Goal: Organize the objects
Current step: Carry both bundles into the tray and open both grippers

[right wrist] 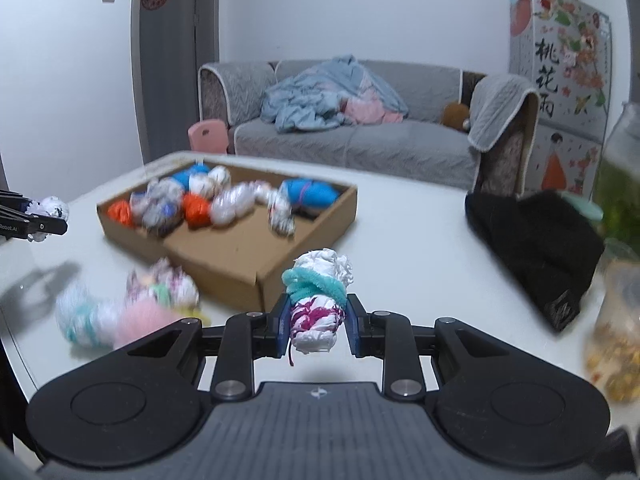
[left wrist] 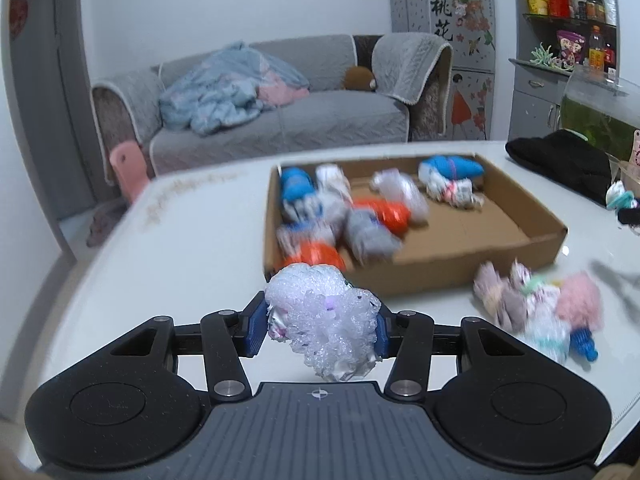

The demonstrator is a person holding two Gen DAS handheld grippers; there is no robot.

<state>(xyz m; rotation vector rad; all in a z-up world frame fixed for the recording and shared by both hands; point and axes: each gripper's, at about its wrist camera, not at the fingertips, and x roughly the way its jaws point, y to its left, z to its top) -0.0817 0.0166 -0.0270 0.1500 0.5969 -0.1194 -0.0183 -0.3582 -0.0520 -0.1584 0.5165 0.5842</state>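
A shallow cardboard box (left wrist: 472,256) (right wrist: 240,264) on the white table holds several rolled bundles in blue, orange, white and grey. My left gripper (left wrist: 320,324) is shut on a white lacy bundle (left wrist: 324,312), held above the table just before the box's near left corner. It also shows at the left edge of the right wrist view (right wrist: 44,216). My right gripper (right wrist: 316,326) is shut on a white bundle with magenta marks and a teal band (right wrist: 318,300), near the box's near right corner. A loose pile of pastel bundles (left wrist: 536,312) (right wrist: 132,308) lies on the table before the box.
A black cloth (left wrist: 560,160) (right wrist: 536,232) lies at the table's right. A glass tank with greenery (left wrist: 600,108) and a jar (right wrist: 616,336) stand at the right edge. A grey sofa (left wrist: 280,120) and a pink chair (right wrist: 208,134) stand beyond the table.
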